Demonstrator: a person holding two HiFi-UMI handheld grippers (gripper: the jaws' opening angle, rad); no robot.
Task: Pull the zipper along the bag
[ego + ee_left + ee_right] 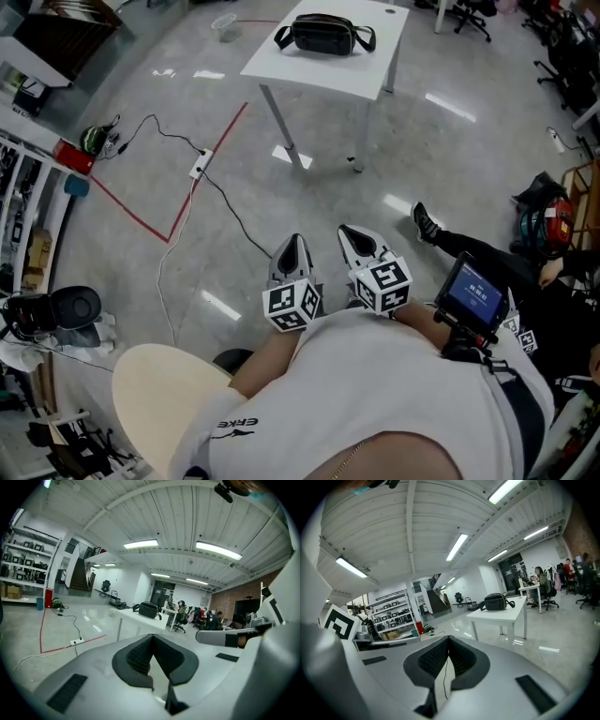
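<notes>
On the white table [281,73], black bag [323,35], long axis left-right, left gripper [294,246] and right gripper [361,239] pressed together, empty.

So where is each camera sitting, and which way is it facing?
Head view: on the person's head, looking steeply down at the white table and black bag; shows the person's shirt, left tongs and right tongs.
Left gripper view: on the left tongs, facing across the room to the table; its closed jaws show.
Right gripper view: on the right tongs, facing likewise; closed jaws show.
Shared: all see the bag on the table.
</notes>
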